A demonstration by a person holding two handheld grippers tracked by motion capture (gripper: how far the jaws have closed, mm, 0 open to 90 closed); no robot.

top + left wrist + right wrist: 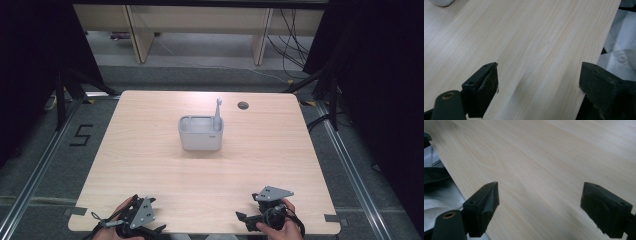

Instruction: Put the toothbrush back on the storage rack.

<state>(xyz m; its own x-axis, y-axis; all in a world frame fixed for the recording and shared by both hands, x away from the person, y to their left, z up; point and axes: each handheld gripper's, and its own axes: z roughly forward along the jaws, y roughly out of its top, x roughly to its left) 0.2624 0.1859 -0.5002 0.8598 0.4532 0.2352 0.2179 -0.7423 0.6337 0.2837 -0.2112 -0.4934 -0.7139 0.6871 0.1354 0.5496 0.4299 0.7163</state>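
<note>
The left hand-held gripper and the right hand-held gripper are cut off by the bottom edge at 6 o'clock. The inside of the grey box is too small to see. A white thing at 11 o'clock is cut off.

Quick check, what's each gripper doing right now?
Left gripper: open, holding nothing, over bare table.
Right gripper: open, holding nothing.

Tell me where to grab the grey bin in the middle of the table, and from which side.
Probably take the grey bin by its near long wall, coming down from above: it stands upright and open-topped, so one jaw can go inside. Avoid the far right corner, where a handle sticks up.
</note>
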